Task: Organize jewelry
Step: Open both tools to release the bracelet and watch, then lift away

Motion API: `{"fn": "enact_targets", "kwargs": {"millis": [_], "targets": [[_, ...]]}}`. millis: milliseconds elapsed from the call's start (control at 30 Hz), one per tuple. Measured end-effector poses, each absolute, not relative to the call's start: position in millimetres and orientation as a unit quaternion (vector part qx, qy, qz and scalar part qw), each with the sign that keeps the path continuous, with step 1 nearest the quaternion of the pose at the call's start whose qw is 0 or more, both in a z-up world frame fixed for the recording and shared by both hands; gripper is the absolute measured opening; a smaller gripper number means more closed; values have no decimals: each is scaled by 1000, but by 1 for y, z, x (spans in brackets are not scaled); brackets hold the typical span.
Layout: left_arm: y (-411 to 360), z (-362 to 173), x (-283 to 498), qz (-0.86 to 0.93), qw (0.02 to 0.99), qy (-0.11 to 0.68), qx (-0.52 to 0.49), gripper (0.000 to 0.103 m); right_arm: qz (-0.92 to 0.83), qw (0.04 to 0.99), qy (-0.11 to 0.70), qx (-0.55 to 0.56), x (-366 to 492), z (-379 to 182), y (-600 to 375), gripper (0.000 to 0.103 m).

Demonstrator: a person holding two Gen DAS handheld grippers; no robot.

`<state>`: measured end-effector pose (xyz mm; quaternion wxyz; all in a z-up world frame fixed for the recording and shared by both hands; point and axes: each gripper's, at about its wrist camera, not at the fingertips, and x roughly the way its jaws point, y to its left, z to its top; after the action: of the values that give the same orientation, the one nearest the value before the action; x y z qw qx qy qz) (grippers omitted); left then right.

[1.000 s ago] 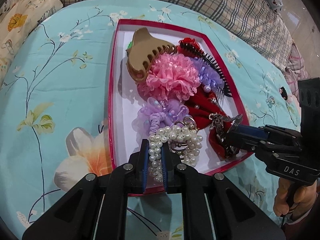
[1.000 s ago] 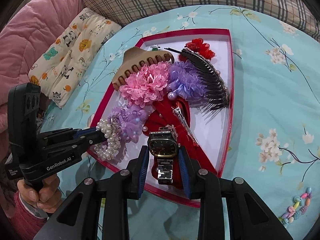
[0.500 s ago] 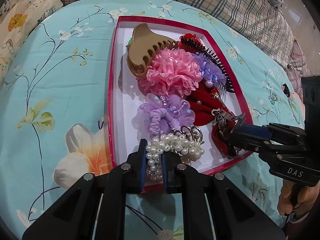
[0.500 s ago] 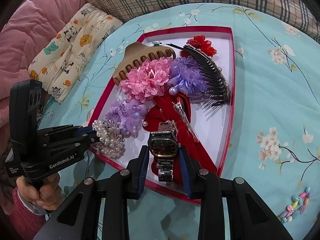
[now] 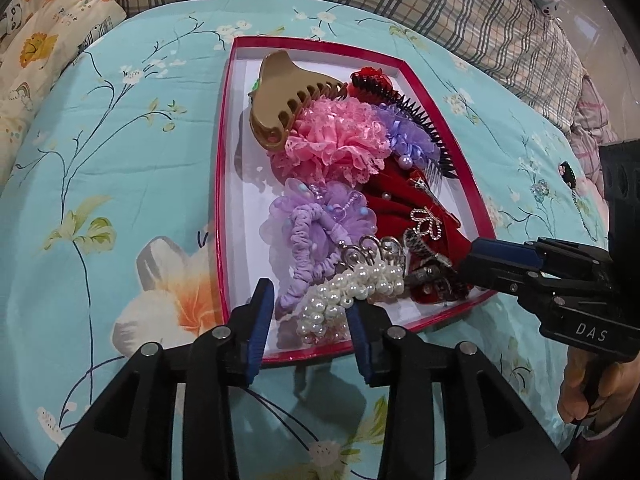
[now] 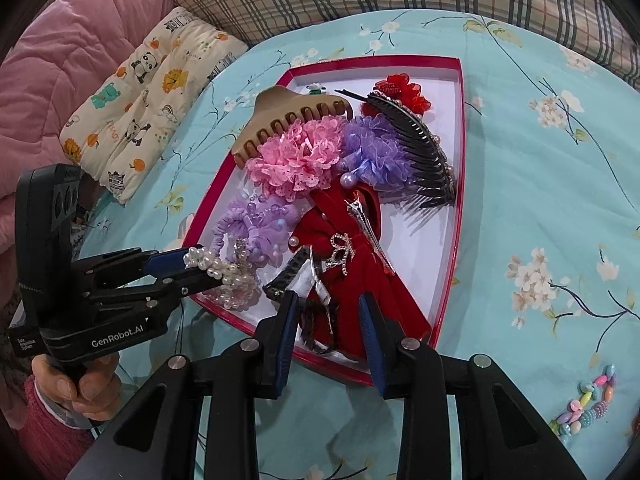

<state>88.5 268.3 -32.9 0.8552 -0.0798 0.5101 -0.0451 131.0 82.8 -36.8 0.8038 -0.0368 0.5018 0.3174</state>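
Red-rimmed tray (image 5: 222, 184) on floral turquoise bedspread (image 5: 100, 184), packed with hair pieces: tan claw clip (image 5: 280, 100), pink lace scrunchie (image 5: 336, 140), black comb (image 6: 420, 152), red velvet bow (image 6: 352, 264). Left hand-held gripper (image 5: 310, 316) spread wide, pearl bracelet (image 5: 348, 292) lying between fingers at tray's near edge. Right hand-held gripper (image 6: 330, 324) also wide, wristwatch (image 6: 312, 292) loose between fingers at tray's near corner. Beaded bracelet (image 6: 588, 408) outside tray on bedspread.
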Motion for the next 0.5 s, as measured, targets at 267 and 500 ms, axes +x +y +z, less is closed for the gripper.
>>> {"fn": "enact_targets", "kwargs": {"millis": [267, 500], "targets": [[268, -25, 78, -42, 859, 504, -81, 46, 321, 810, 490, -29, 122, -26, 77, 33], [268, -22, 71, -38, 860, 502, -85, 55, 320, 814, 483, -23, 115, -21, 70, 34]]}}
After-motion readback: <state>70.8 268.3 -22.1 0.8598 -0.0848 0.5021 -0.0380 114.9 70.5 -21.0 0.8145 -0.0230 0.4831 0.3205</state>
